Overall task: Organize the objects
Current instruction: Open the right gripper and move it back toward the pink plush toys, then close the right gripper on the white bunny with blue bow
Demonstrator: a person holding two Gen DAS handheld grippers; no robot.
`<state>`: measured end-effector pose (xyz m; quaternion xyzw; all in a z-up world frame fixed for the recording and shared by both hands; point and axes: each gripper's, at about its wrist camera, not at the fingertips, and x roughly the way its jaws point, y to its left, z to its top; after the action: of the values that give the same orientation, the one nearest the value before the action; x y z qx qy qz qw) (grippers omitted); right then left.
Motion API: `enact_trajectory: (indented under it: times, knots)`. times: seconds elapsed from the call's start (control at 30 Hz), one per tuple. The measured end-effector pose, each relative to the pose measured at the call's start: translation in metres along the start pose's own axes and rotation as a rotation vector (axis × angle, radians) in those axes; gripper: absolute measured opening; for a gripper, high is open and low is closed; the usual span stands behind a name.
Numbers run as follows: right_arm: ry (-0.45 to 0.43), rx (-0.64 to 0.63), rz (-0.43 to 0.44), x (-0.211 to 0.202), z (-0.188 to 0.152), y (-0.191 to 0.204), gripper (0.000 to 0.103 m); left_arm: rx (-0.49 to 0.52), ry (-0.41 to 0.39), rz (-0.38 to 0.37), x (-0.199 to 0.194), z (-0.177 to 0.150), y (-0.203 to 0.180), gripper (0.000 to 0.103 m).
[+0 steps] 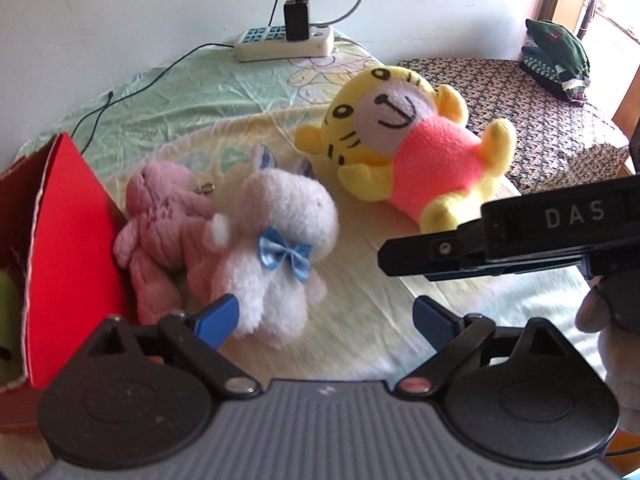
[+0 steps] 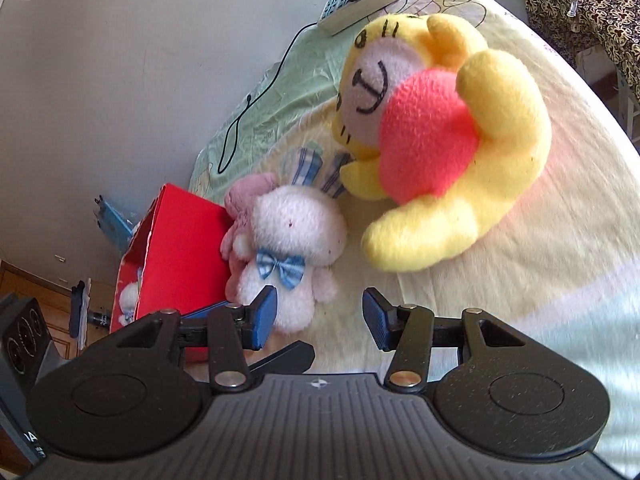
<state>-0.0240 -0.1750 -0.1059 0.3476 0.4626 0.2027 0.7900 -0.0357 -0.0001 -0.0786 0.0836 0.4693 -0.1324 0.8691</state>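
**Three plush toys left beside the red box, both grippers empty**

Three soft toys are seen lying on a table covered with a pale green and yellow cloth (image 1: 224, 92). The white plush with a blue bow (image 1: 276, 240) is set nearest, touching the pink plush (image 1: 160, 216), which is pressed against the outer wall of the red box (image 1: 72, 240) at the left. The yellow tiger plush (image 1: 404, 136) is laid on its back further right, just beside the white one's ears. At least one toy is already held inside the box, so the box is judged to be the collecting place and these three the remaining work.

The left gripper (image 1: 326, 320) is held low in front of the white plush, its blue fingers spread wide and nothing pinched. The right gripper (image 2: 320, 316) is likewise spread and empty, pointed at the same toy; its body is seen reaching in from the right in the left wrist view.

A power strip (image 1: 284, 42) with a charger and a trailing cable is kept at the far edge, well apart. The box's raised flap and the pink plush wedged against it are judged the likeliest obstructions to a lift into the box.
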Motion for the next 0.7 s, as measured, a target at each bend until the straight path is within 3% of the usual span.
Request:
enact_trajectory:
  times: [0.23,0.7]
  knots:
    - [0.013,-0.016,0.024,0.022,0.012,0.002,0.052,0.041,-0.042,0.035,0.015,0.023,0.007,0.094]
    - [0.096,0.054,0.06,0.07,0.025,-0.001,0.056,0.044,0.019,0.016,0.056,0.028,0.032,0.086]
